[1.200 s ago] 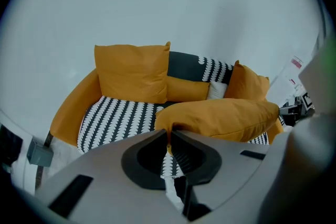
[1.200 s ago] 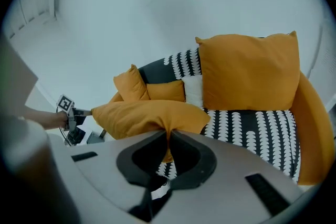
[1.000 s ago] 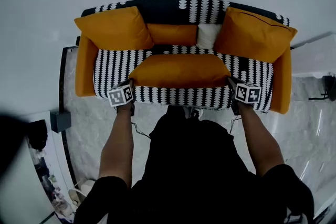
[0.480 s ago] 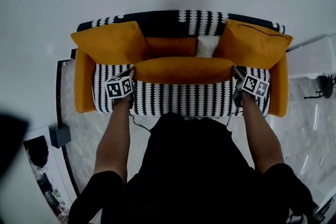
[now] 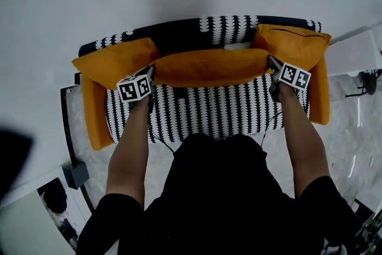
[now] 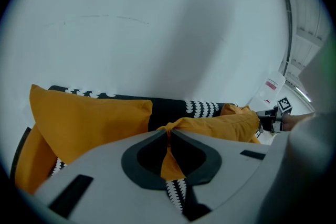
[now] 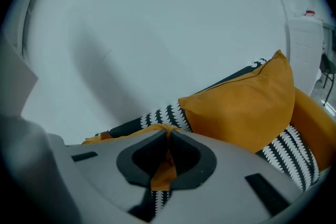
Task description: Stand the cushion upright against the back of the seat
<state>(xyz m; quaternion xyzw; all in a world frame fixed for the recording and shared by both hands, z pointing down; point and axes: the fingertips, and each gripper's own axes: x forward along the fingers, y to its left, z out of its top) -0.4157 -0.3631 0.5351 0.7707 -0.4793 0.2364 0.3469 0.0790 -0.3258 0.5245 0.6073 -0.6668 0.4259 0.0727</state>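
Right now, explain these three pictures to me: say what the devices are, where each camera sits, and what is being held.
No robot here: a person holds a two-jaw gripper in each hand. The wide picture comes from a head camera looking down at a striped sofa; the other two come from cameras riding on the grippers. The left gripper and right gripper each pinch one end of the long orange cushion, held near the backrest. Two more orange cushions sit in the sofa's corners.
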